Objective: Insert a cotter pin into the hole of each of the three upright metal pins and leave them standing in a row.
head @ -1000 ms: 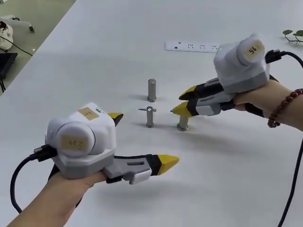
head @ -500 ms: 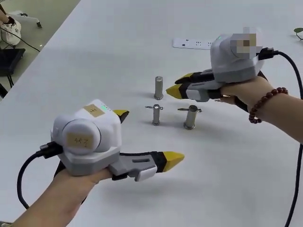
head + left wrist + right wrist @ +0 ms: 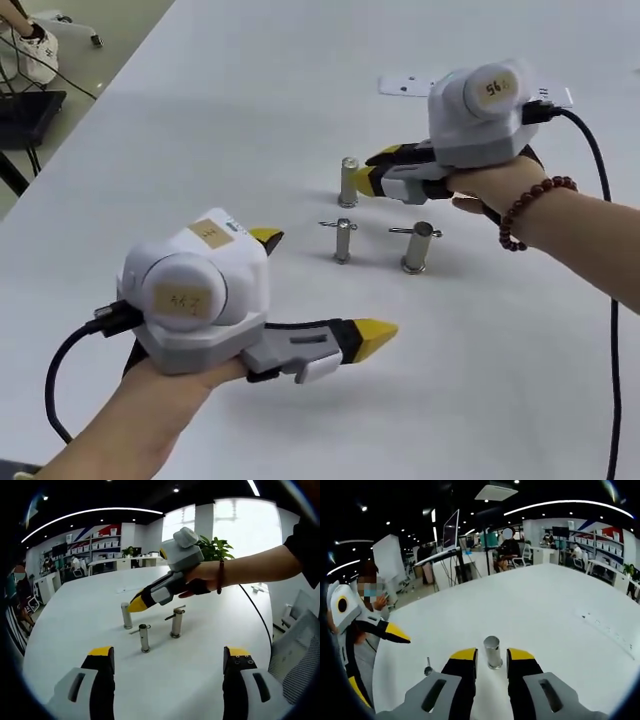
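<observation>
**Desk:** What does the head view show?

**Photographer:** On a white tabletop [image 3: 500, 380], the right gripper [image 3: 366, 172] reaches in from 3 o'clock. Its jaws stand a narrow gap apart, tips just beside the bare pin [image 3: 349, 182], likely lining up on the one hole left to fill. The left gripper [image 3: 326, 283] hangs at 7 o'clock with jaws wide and holding nothing. It is well apart from the work, probably to keep clear. The middle pin [image 3: 343, 241] and the third pin [image 3: 417, 248], at its 3 o'clock, each carry a cotter pin [image 3: 415, 231]. A power strip [image 3: 403, 86] lies at 12 o'clock.

**Desk:** And the left gripper view?

**Photographer:** Beyond its wide yellow-tipped jaws all three pins stand upright, the bare one at 10 o'clock of the group. They form an L rather than a row, so straightening looks due. Behind them is an open office with shelves, a potted plant [image 3: 216, 549] and a curved ceiling light.

**Desk:** The right gripper view?

**Photographer:** The bare pin's cap sits at 12 o'clock, right at the gap between the jaws. Whether they touch it cannot be told. One cotter pin's loop peeks out at 8 o'clock. Desks, monitors and seated people fill the room behind.
</observation>
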The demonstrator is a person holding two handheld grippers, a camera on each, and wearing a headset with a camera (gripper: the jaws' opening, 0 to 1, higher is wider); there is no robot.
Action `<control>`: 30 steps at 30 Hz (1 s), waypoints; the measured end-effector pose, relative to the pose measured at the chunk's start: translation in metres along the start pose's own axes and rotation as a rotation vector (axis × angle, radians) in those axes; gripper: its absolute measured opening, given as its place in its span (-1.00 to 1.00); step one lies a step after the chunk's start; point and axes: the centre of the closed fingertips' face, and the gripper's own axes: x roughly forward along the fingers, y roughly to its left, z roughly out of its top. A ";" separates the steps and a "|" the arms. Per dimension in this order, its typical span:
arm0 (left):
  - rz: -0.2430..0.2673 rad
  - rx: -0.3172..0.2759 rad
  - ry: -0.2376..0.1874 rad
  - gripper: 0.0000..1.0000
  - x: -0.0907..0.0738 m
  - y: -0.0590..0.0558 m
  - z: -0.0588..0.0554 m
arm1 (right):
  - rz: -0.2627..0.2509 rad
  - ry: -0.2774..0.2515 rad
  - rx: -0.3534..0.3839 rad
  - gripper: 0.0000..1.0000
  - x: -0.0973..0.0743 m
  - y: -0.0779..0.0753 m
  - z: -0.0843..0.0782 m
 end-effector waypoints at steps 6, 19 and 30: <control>-0.005 -0.012 0.001 0.73 0.000 0.000 -0.001 | 0.010 -0.005 0.038 -0.63 0.012 0.001 -0.001; 0.012 -0.032 0.002 0.71 0.001 0.005 -0.002 | 0.017 0.010 0.030 -0.77 0.021 0.007 -0.003; 0.013 -0.031 -0.002 0.69 0.002 0.005 0.000 | 0.017 0.022 -0.011 -0.81 0.018 0.010 -0.003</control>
